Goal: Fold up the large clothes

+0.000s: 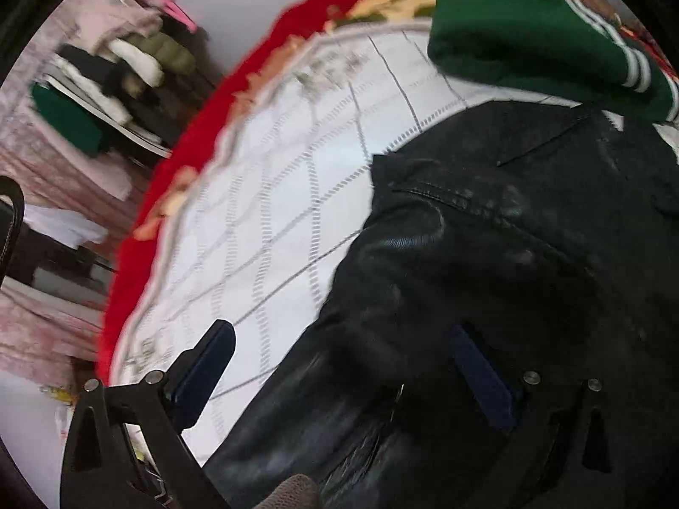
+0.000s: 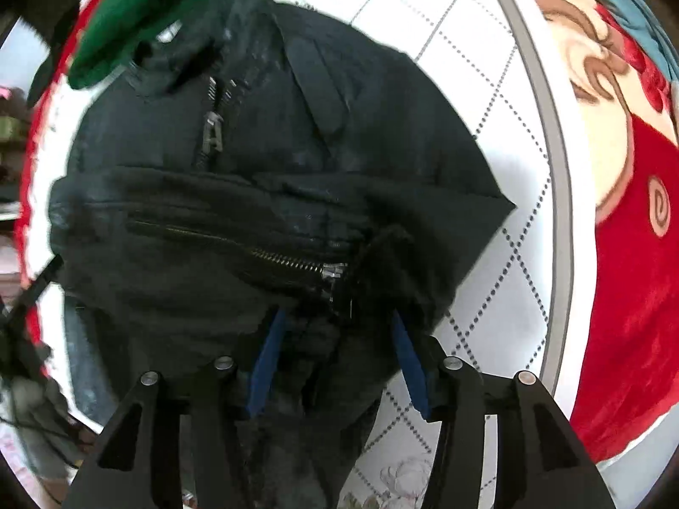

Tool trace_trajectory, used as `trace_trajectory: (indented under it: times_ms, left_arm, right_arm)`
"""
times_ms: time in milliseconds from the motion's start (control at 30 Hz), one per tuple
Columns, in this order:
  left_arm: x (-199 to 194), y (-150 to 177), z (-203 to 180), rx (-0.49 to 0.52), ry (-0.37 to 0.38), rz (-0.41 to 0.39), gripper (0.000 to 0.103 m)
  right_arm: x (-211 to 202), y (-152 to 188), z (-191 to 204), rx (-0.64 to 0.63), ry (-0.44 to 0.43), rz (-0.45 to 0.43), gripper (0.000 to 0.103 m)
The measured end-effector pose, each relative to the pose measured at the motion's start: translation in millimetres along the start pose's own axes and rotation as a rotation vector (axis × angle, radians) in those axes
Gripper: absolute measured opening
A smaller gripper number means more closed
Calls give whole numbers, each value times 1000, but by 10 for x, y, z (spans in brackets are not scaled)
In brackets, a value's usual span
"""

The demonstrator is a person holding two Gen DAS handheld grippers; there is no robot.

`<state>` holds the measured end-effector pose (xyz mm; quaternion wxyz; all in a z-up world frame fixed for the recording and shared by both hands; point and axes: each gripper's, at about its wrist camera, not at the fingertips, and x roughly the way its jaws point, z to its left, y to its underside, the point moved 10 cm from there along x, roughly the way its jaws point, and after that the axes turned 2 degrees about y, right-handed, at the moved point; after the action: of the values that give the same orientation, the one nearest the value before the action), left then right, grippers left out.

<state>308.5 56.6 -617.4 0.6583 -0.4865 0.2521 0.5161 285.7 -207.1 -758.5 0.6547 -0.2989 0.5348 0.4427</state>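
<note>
**Black jacket on the bed, right fingers around a bunch of it**

I see the black jacket (image 2: 271,195) lying on the white quilt (image 2: 500,85) of the bed, filling the middle of the right wrist view. Its front zipper pull (image 2: 212,131) sits toward 11 o'clock and a brass pocket zipper (image 2: 263,254) runs across the centre. A green garment with white stripes (image 2: 144,21) overlaps the jacket's collar end at 10 o'clock. A red patterned blanket (image 2: 628,254) lies under the quilt at 3 o'clock.

My right gripper (image 2: 335,360) has its blue fingers (image 2: 265,364) partly closed with a bunch of black jacket cloth between them; the cloth fills the gap.

In the left wrist view the jacket (image 1: 509,254) spreads from centre to 4 o'clock, with the green garment (image 1: 530,38) at 1 o'clock. My left gripper (image 1: 343,377) is spread wide: one finger (image 1: 203,373) is over the quilt (image 1: 276,169), the other over the jacket, nothing pinched between them. A heap of clothes (image 1: 127,63) sits off the bed at 10 o'clock.
</note>
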Motion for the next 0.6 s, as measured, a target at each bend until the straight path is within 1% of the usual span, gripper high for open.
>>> trace_trajectory:
  times_ms: [67, 133, 167, 200, 233, 267, 300, 400, 500, 600]
  left_arm:
    - [-310, 174, -12, 18, -53, -22, 103]
    - [-648, 437, -110, 45, -96, -29, 103]
    - [-800, 583, -166, 66, -118, -24, 103]
    - [-999, 824, -286, 99, -141, -12, 103]
    - [-1079, 937, -361, 121, -155, -4, 103]
    - [-1251, 1193, -522, 170, -182, 13, 103]
    - [-1334, 1334, -621, 199, -192, 22, 103]
    - [-1667, 1908, -1111, 326, -229, 30, 103]
    - [-1820, 2293, -1534, 419, -241, 32, 103]
    - [-1750, 2492, -1847, 465, -254, 47, 103]
  right_arm:
    - [-117, 75, -97, -6, -19, -2, 58]
    - [-200, 163, -227, -24, -24, 7, 80]
    - [-248, 240, -349, -38, -13, 15, 83]
    - [-250, 228, -403, -49, -5, 20, 83]
    - [-285, 282, -508, -66, 2, 29, 83]
    - [-315, 365, -626, -82, 8, 40, 83]
    - [-347, 411, -742, -92, 13, 47, 83]
    - [-379, 533, -1044, -111, 24, 69, 83]
    - [-345, 614, -1362, -93, 19, 87, 83]
    - [-317, 605, -1606, -72, 15, 92, 83]
